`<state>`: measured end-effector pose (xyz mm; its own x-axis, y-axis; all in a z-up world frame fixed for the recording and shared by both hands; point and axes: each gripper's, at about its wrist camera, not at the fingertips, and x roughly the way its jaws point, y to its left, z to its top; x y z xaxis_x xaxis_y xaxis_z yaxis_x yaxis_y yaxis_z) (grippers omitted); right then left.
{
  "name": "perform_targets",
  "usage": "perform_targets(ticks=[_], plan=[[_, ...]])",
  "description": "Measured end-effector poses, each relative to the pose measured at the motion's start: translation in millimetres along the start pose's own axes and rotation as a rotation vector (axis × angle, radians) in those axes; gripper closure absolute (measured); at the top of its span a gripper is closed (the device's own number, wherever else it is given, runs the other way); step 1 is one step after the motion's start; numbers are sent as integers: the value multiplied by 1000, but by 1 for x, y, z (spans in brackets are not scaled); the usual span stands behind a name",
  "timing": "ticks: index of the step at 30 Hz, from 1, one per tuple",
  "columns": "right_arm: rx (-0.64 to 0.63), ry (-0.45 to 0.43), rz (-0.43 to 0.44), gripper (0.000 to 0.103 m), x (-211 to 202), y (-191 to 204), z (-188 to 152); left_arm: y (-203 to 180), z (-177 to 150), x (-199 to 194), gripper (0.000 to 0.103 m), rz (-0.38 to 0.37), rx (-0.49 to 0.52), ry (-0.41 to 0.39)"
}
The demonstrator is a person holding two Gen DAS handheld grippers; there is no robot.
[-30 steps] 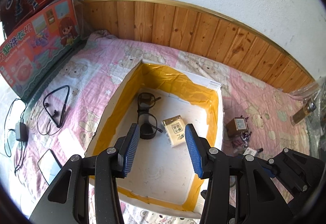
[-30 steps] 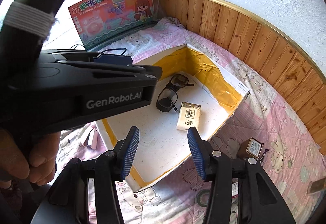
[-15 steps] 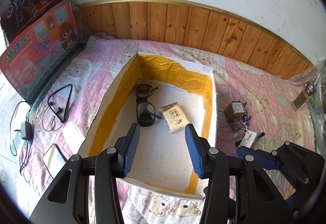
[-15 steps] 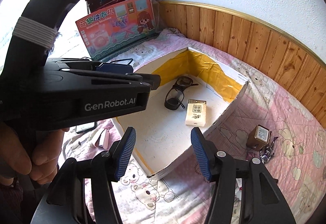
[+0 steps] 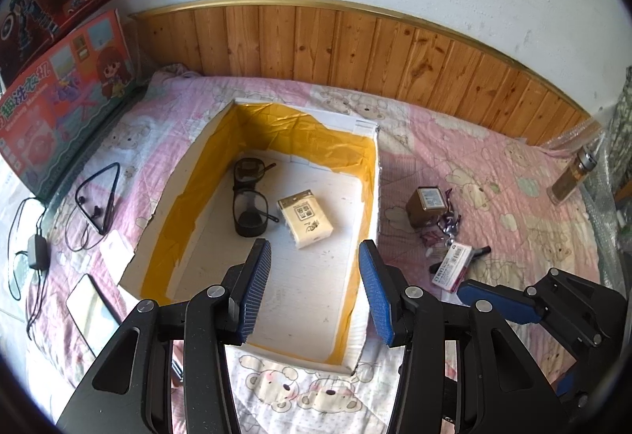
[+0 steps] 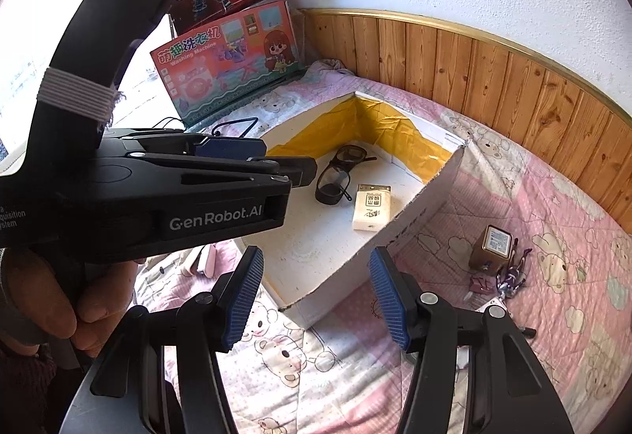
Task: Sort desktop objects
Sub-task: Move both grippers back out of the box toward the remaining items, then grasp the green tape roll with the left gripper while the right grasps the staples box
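Now both tools have pulled back from the box (image 5: 173, 236), where glasses (image 5: 249, 197) and tissue pack (image 5: 306, 216) already lie. The right gripper (image 6: 314, 295) has just widened, empty; the left gripper (image 5: 316, 291) stands apart, empty. Next likely the brown cube (image 6: 491, 248) at three o'clock.

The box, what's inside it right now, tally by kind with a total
Inside the box:
Glasses: 1
Tissue pack: 1
Total: 2
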<state>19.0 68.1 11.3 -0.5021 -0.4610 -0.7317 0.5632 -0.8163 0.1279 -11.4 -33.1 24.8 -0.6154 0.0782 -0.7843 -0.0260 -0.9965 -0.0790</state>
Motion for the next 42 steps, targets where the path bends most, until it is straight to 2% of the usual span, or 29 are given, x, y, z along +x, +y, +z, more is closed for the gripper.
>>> perform_targets(ticks=[4,8,15,19,23,25,28,32,37,40,42], plan=[[19,5,5,45,-5,-16,-9,-16,-2,4,54,-26,25,6],[36,11,0,45,-10,-36,-18,-32,-7,16,54,-65,51,44],[114,29,-52,45,-16,-94,-35,-70,-15,36,54,-144,117,107],[157,43,-92,45,-17,-131,-44,-96,-25,55,54,-196,170,172],[206,112,-142,45,-3,-170,-58,-122,-42,83,54,-222,223,247],[262,155,-112,45,9,-186,-70,-133,-53,98,54,-209,257,284],[407,192,30,46,32,-206,-91,-145,-68,118,54,-196,291,328],[560,219,124,54,59,-221,-111,-152,-80,136,54,-180,314,343],[606,204,152,54,75,-227,-112,-145,-87,158,54,-154,285,346],[601,215,126,54,87,-227,-111,-146,-92,168,52,-173,282,367],[600,218,119,63,94,-229,-114,-148,-95,173,50,-176,290,364]])
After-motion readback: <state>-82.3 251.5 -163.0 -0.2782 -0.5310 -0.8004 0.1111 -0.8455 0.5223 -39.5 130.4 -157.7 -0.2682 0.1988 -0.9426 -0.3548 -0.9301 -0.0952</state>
